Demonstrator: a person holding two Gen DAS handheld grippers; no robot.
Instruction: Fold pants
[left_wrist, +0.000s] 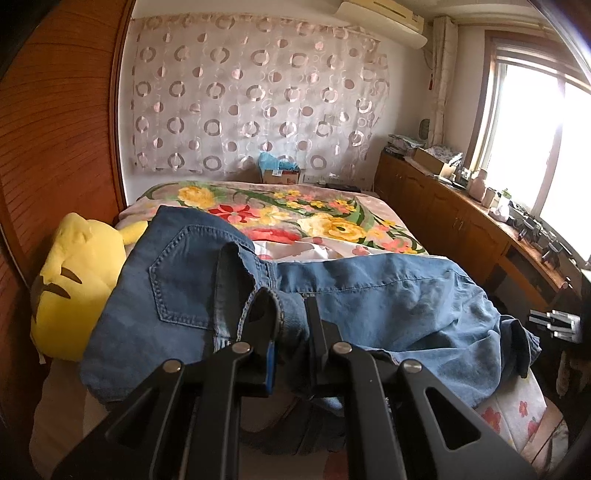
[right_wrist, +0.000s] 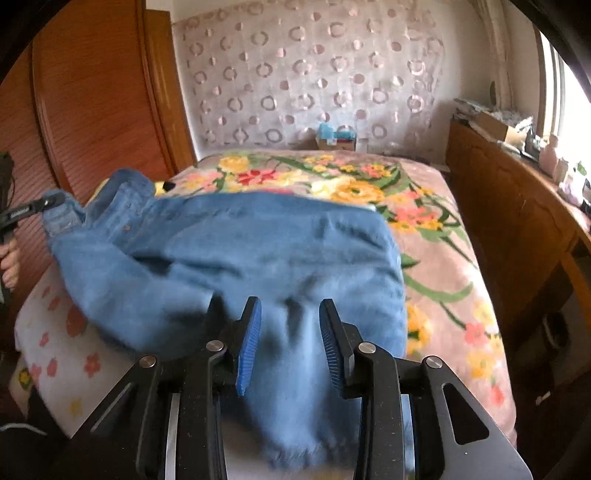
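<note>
The pants (left_wrist: 369, 295), blue denim, lie across the near end of the bed (right_wrist: 443, 236), on top of a flowered blanket (left_wrist: 325, 218) that covers the far part of the mattress. They are partly folded, as far as the pictures show: the cloth is gathered into a broad, thick bundle rather than spread at full length, and a back pocket faces up on the left side, next to a yellow plush toy (left_wrist: 70, 280) at the bed's left edge.

The left hand-held gripper (left_wrist: 291, 314) is clenched on the pants, its fingers pinching a hemmed edge of denim that stands up in a small loop between them. In the right wrist view this same gripper appears at the far left, holding the waistband end slightly lifted off the bed.

The right hand-held gripper (right_wrist: 290, 328) is released: its blue pads (right_wrist: 249, 343) stand apart with a ridge of denim running between them, and neither pad appears to press on it. A frayed leg hem hangs just below it at the near edge of the bed.

My judgement is that one fold is laid, with the right side let go. What remains is to lay down the left end, even out the wrinkled, puffy top layer, and likely make one more fold, since the bundle looks loose and uneven.
</note>
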